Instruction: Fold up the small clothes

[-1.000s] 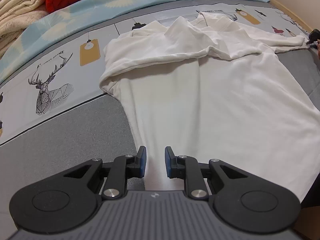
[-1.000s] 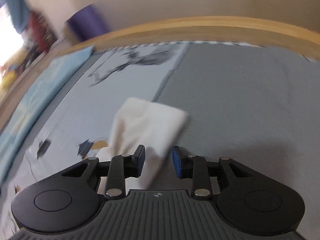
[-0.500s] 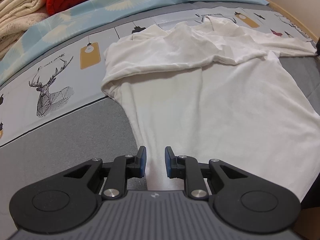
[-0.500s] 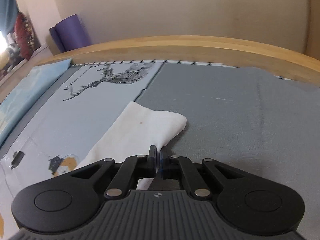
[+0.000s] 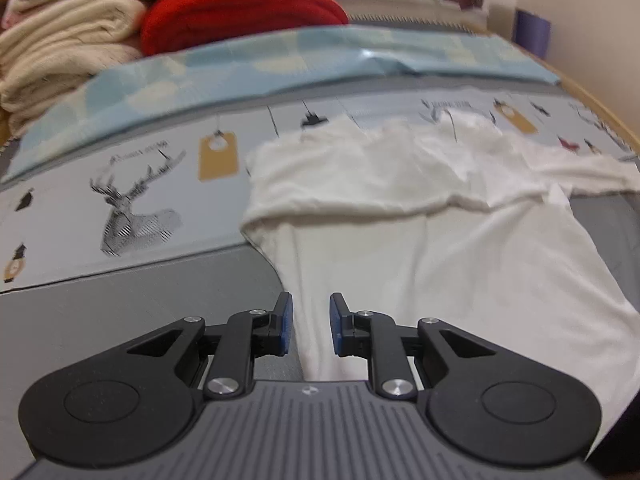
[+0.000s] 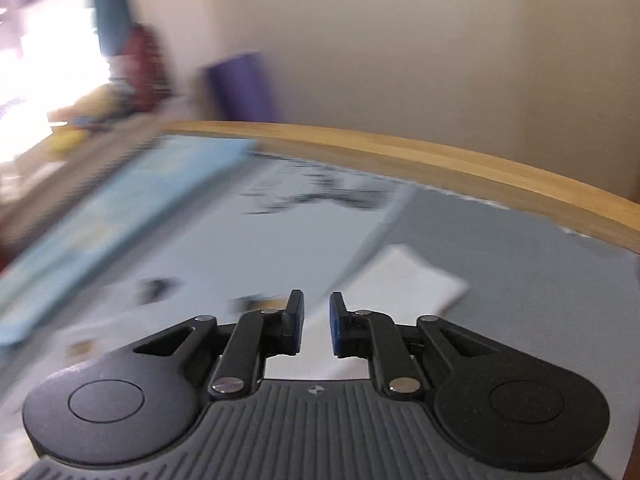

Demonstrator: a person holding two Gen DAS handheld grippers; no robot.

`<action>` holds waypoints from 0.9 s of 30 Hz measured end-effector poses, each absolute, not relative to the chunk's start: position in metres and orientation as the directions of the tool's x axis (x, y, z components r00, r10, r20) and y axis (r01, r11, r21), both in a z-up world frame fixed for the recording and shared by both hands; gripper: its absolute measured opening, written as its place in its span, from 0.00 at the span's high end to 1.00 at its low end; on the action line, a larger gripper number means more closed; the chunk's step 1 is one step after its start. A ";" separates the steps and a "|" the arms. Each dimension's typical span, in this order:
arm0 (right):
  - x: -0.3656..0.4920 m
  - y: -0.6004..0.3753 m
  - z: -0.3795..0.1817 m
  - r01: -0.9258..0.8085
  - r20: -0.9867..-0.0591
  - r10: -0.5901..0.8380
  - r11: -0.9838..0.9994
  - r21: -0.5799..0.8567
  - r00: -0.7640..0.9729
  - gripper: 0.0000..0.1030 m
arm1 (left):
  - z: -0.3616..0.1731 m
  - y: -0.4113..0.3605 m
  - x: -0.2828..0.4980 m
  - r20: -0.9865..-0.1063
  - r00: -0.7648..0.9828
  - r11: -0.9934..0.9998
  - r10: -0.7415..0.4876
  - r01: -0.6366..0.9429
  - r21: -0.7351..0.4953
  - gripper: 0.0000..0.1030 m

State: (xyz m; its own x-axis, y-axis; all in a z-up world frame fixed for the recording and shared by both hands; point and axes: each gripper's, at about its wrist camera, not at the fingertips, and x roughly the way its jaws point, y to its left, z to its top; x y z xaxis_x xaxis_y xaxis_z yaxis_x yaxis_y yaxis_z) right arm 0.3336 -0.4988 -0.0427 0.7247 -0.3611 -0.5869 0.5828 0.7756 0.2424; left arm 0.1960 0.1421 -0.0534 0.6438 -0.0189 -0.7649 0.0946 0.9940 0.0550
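Observation:
A white shirt (image 5: 440,248) lies spread on the bed, its top part folded down over the body and one sleeve reaching right. My left gripper (image 5: 310,322) is open above the shirt's near left hem, holding nothing. My right gripper (image 6: 316,320) is open and empty; the white sleeve end (image 6: 404,280) lies on the grey sheet just ahead and right of it, blurred by motion.
Grey and printed bed sheet (image 5: 120,300) with a deer print (image 5: 132,208). Light blue cover (image 5: 280,64), red blanket (image 5: 240,12) and cream blankets (image 5: 60,56) at the back. Wooden bed rail (image 6: 440,160) ahead of the right gripper, a purple roll (image 6: 240,84) by the wall.
My right gripper was shut on the sleeve half a second ago; it has opened, let go and swung left. My left gripper has tilted up slightly, still open.

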 end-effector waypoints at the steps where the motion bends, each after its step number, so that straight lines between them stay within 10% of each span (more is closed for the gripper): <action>1: 0.327 -0.482 -0.031 0.542 -0.576 -0.323 0.799 0.260 0.751 0.82 | -0.052 0.143 0.194 -0.751 0.660 0.995 -0.011 0.085 0.060 0.79; 8: 0.271 -0.361 0.013 0.235 -0.558 0.018 0.895 0.378 0.829 0.74 | -0.045 0.141 0.181 -0.692 0.721 0.993 0.026 0.059 0.099 0.79; 11: 0.257 -0.328 -0.004 0.144 -0.564 0.151 0.885 0.443 0.812 0.99 | -0.044 0.135 0.177 -0.689 0.725 0.992 0.016 0.073 0.099 0.79; 15: 0.256 -0.306 -0.043 0.148 -0.616 0.216 0.862 0.485 0.758 0.98 | -0.041 0.121 0.170 -0.659 0.752 0.985 0.008 0.106 0.134 0.83; 27: 0.321 -0.293 -0.139 0.404 -0.768 0.270 0.723 0.560 0.580 0.64 | -0.023 0.040 0.260 -0.576 0.806 0.976 -0.136 0.207 0.060 0.84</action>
